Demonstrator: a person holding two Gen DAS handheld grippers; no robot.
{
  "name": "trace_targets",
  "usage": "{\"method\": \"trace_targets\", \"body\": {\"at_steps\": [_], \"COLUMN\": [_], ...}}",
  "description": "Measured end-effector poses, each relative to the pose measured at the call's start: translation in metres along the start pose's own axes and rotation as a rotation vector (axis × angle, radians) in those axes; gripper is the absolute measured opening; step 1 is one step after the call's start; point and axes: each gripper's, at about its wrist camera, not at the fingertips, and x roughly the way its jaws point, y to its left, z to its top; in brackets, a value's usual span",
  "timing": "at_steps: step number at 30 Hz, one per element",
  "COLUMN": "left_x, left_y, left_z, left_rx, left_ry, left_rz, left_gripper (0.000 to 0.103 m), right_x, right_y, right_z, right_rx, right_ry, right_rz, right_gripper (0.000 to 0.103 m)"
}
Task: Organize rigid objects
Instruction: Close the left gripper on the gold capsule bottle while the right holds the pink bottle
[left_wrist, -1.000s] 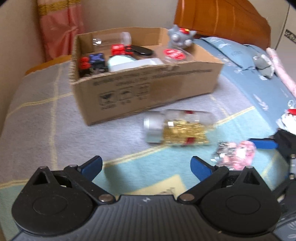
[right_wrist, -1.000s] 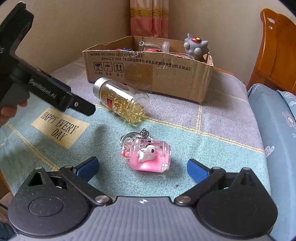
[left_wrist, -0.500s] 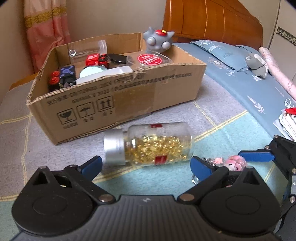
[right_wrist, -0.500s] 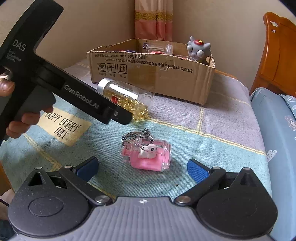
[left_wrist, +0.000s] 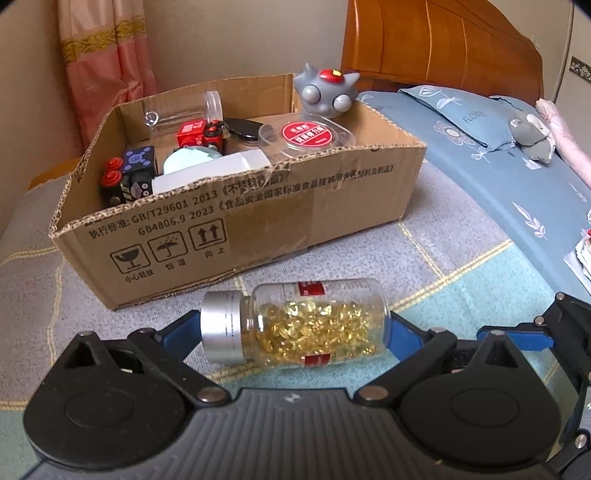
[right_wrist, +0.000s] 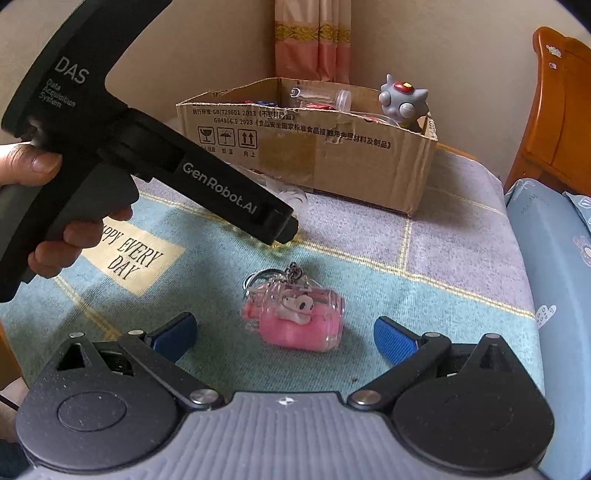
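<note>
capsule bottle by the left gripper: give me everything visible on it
The capsule bottle is clear, plastic by the look, with a ribbed silver cap, red label strips and gold capsules filling its lower side. It lies on its side on the blanket, cap toward the left, just in front of the cardboard box. The open left gripper straddles it; contact with the blue pads can't be confirmed.

The left wrist view sat low behind the left gripper (left_wrist: 295, 325), looking forward, close on the bottle (left_wrist: 295, 325) between its fingers, the cardboard box (left_wrist: 258, 206) just beyond. The right wrist view looked past the right gripper (right_wrist: 284, 332) from farther back, the keychain (right_wrist: 295, 317) ahead of it. Both views took in the box and the grey toy (right_wrist: 404, 101).
</note>
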Motion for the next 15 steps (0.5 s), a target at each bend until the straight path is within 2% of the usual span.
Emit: {"method": "trace_targets", "body": {"at_steps": [3, 6, 8, 10, 15], "left_x": [-0.002, -0.004, -0.005, -0.006, -0.013], "left_y": [0.001, 0.001, 0.003, 0.005, 0.012], "left_z": [0.001, 0.0, 0.0, 0.001, -0.001], "left_rx": [0.004, 0.03, 0.027, 0.026, 0.029], "left_ry": [0.002, -0.01, -0.008, -0.004, 0.013], "left_rz": [-0.016, -0.016, -0.017, -0.021, -0.024], "left_gripper": [0.097, 0.094, 0.094, 0.094, 0.094], "right_x": [0.0, -0.002, -0.004, -0.006, -0.009], "right_y": [0.0, -0.001, -0.001, -0.002, 0.0], "right_z": [0.005, 0.007, 0.008, 0.009, 0.01], "right_rx": [0.001, 0.006, 0.016, 0.024, 0.008], "right_ry": [-0.003, -0.004, -0.005, -0.003, 0.013], "right_rz": [-0.004, -0.016, -0.028, -0.034, -0.047], "right_gripper": [0.092, 0.078, 0.063, 0.057, 0.057]}}
